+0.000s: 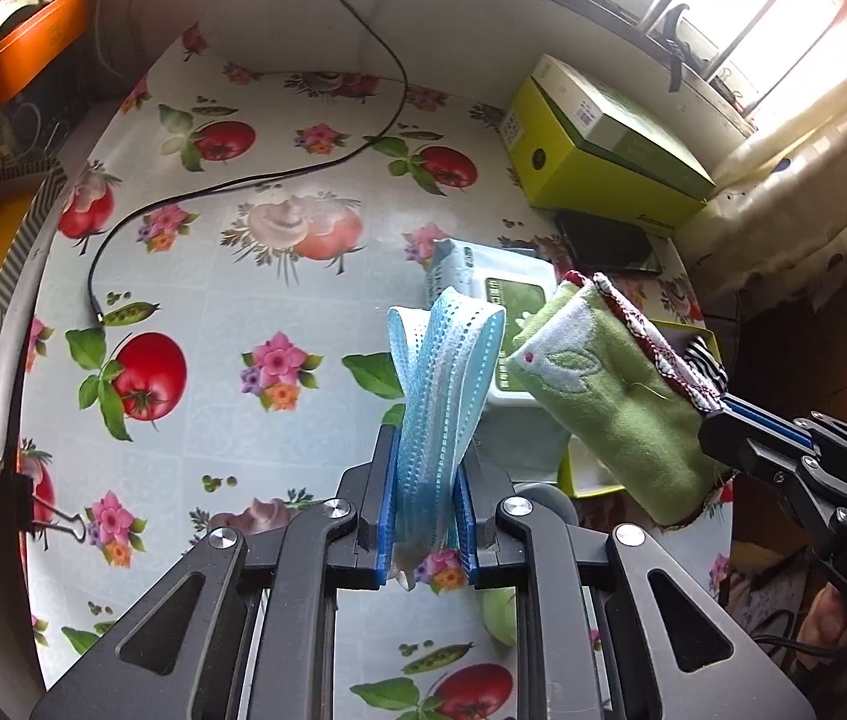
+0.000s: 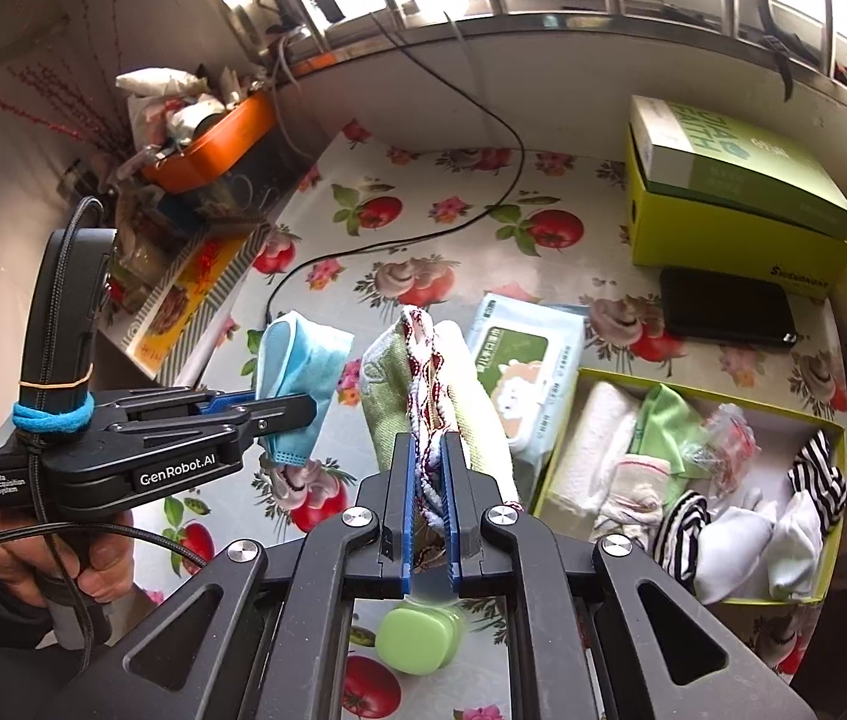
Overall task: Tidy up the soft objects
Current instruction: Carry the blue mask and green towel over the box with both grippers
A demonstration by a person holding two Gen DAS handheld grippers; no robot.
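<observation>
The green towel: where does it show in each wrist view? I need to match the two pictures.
Left wrist view: the green towel hangs right of centre, pinched by the right gripper coming in from the right edge.
Right wrist view: the green towel stands at centre, rising from the right gripper at the bottom.
Shared landmark: the wipes pack lies on the table just behind the towel in both.

black tool (image 2: 303, 408), blue pads, silver screws, dark sleeve.
</observation>
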